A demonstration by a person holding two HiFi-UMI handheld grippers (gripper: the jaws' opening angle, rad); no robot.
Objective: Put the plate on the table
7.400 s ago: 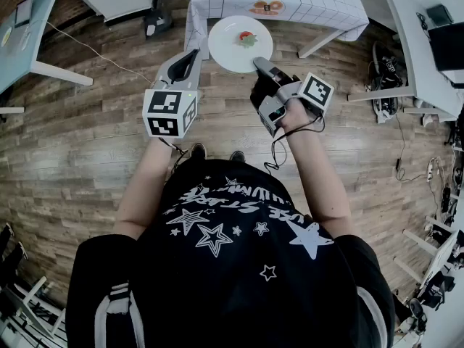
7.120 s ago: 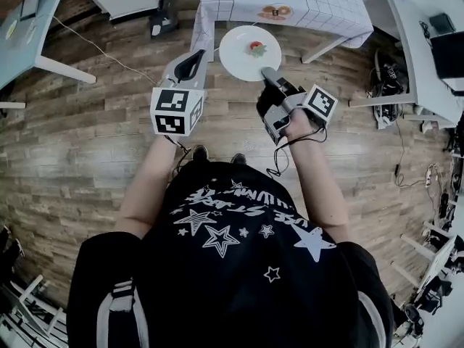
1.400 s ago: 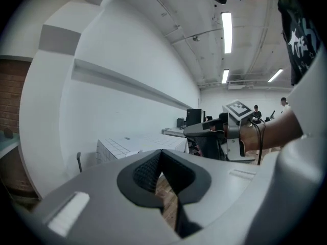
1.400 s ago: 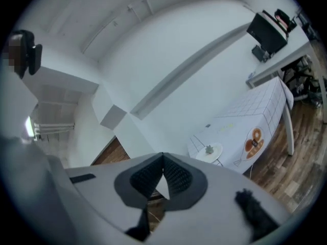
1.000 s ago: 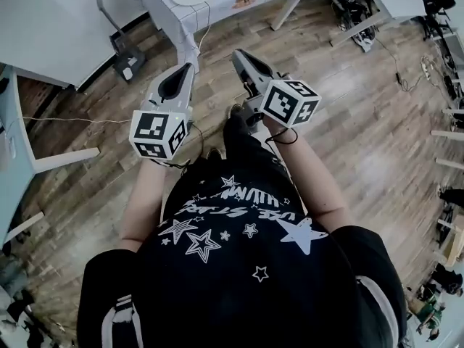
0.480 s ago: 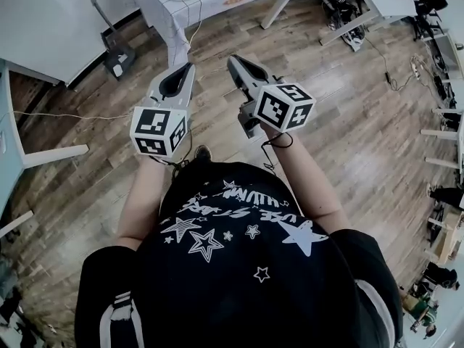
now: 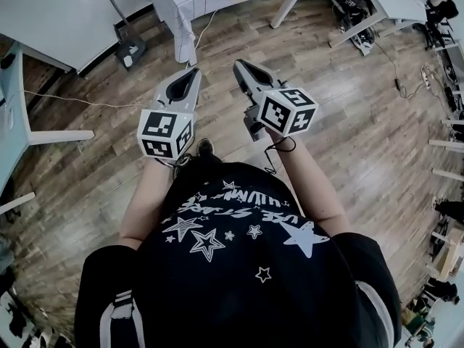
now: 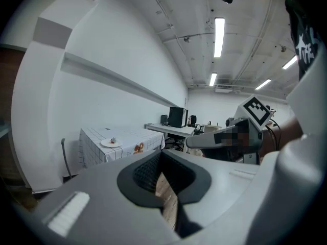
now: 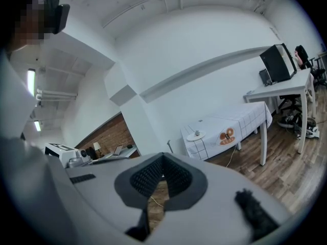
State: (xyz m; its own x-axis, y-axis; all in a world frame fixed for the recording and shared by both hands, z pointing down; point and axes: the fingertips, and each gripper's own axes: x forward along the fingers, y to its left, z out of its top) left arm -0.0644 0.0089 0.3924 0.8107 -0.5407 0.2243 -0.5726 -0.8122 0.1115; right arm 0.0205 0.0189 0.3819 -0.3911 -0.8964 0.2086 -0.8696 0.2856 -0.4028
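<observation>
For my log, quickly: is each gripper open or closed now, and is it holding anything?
Left gripper: closed, holding nothing.
Right gripper: closed, holding nothing.

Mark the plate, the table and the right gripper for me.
plate [image 9: 191, 137]: right gripper view, on its white rim.
table [image 9: 238, 115]: right gripper view, on the bare checked cloth on top.
right gripper [image 7: 239, 64]: head view, at the tip of its shut jaws.

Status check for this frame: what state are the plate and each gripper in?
plate: set down on the table, a small item on it, nothing gripping it.
left gripper: shut, empty, away from the table.
right gripper: shut, empty, away from the table.
</observation>
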